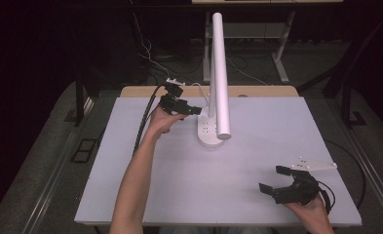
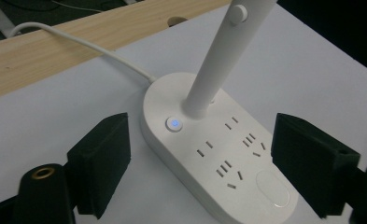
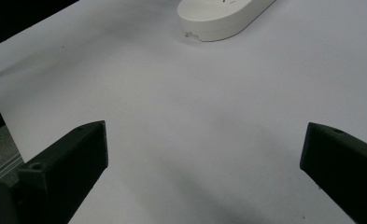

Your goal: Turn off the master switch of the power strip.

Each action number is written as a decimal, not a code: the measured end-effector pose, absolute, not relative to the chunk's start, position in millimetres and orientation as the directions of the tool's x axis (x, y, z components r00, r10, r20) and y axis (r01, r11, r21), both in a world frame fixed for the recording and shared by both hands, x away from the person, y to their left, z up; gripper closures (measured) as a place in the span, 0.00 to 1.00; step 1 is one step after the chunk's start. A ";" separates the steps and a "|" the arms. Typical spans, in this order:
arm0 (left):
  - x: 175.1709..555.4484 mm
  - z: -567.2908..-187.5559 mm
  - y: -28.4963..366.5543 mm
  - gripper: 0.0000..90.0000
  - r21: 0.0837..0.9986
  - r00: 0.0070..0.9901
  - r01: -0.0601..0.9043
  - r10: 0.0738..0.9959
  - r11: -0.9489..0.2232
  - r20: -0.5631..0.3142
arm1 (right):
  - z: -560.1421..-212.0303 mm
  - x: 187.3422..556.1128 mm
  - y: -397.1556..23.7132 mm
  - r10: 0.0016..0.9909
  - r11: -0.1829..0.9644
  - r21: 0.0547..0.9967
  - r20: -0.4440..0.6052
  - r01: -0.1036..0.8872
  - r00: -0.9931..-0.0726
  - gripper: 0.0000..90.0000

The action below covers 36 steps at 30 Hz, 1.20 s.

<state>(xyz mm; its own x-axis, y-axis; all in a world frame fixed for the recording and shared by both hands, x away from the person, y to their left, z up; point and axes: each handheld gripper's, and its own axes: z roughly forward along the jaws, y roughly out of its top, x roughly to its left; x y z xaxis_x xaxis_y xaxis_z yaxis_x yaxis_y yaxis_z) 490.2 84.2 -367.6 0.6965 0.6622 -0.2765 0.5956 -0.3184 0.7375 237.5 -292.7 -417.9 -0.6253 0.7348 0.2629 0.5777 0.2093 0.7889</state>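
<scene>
A white desk lamp stands at the middle back of the table, its oval base [image 1: 209, 130] carrying several sockets and its long head [image 1: 220, 73] reaching toward the front. My left gripper [image 1: 193, 111] hovers at the base's left side. In the left gripper view it is open [image 2: 200, 163], its jaws apart on either side of the base [image 2: 228, 158], close to a round button [image 2: 173, 123] lit blue beside the stem [image 2: 216, 65]. My right gripper [image 1: 273, 178] is open near the front right, with bare table between its jaws [image 3: 204, 163]; the base's end [image 3: 223, 16] lies far ahead.
The lamp's white cable [image 2: 78, 44] runs off the back over a wooden strip [image 1: 257, 91]. The white table top [image 1: 179, 170] spreads wide between the two grippers. Beyond the table are dark floor, loose cables and desk legs.
</scene>
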 end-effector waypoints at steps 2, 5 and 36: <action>492.2 -370.0 84.5 0.25 0.739 0.690 0.601 0.665 -0.304 -0.287 | -418.1 237.8 -293.4 0.734 0.212 0.790 0.260 0.575 -0.627 0.00; 494.2 -373.7 83.1 0.30 0.743 0.671 0.612 0.675 -0.272 -0.307 | -418.1 237.8 -294.1 0.736 0.209 0.790 0.261 0.577 -0.624 0.00; 509.4 -403.5 71.8 0.84 0.733 0.636 0.647 0.678 -0.209 -0.368 | -418.7 236.9 -298.8 0.748 0.200 0.788 0.261 0.583 -0.610 0.00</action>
